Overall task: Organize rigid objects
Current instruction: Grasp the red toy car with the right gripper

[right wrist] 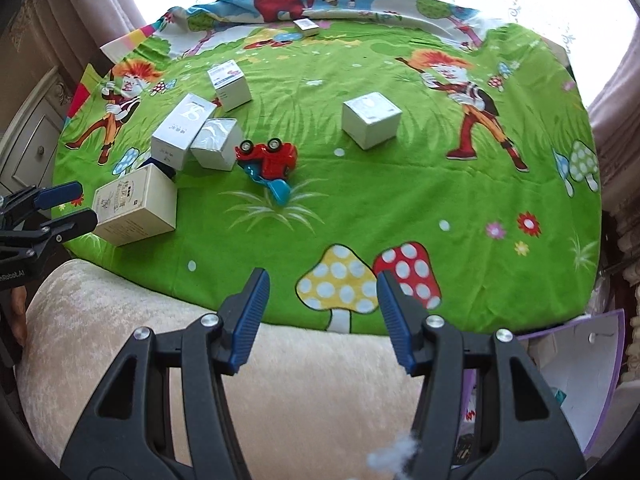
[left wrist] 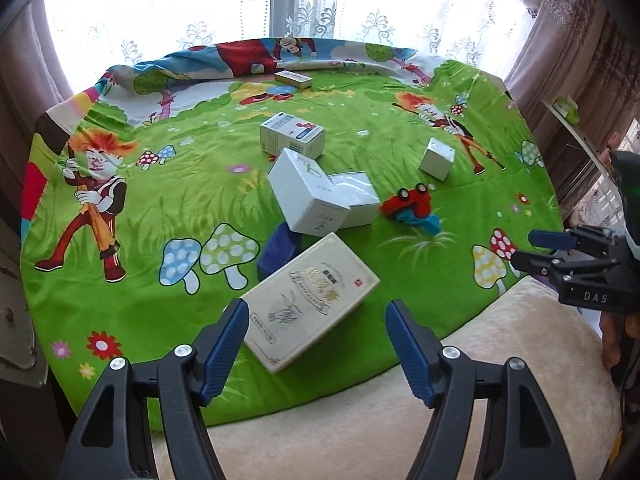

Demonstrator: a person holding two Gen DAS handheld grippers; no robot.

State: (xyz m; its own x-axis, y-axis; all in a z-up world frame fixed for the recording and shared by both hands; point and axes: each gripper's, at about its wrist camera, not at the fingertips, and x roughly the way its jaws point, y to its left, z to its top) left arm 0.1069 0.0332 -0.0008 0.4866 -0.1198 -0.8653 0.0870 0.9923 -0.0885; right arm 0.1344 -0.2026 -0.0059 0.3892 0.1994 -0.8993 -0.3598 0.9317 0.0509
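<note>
Several boxes lie on the green cartoon cloth (left wrist: 160, 200). A cream box (left wrist: 312, 300) leans on a dark blue block (left wrist: 278, 250) near the front edge. Behind it are a tall white box (left wrist: 308, 196), a smaller white box (left wrist: 356, 200) and a printed box (left wrist: 292, 136). A white cube box (right wrist: 372, 120) stands apart, and a red toy car (right wrist: 268, 158) lies upside down by a blue piece (right wrist: 280, 192). My left gripper (left wrist: 316, 308) is open just in front of the cream box (right wrist: 134, 208). My right gripper (right wrist: 322, 276) is open over the cloth's front edge, holding nothing.
A small flat box (left wrist: 293, 79) lies at the far edge by the lace curtains. A cream plush cushion (right wrist: 300, 380) sits below the table's front edge. A cabinet (right wrist: 36, 140) stands on the left and a white, purple-trimmed bag (right wrist: 580, 360) on the right.
</note>
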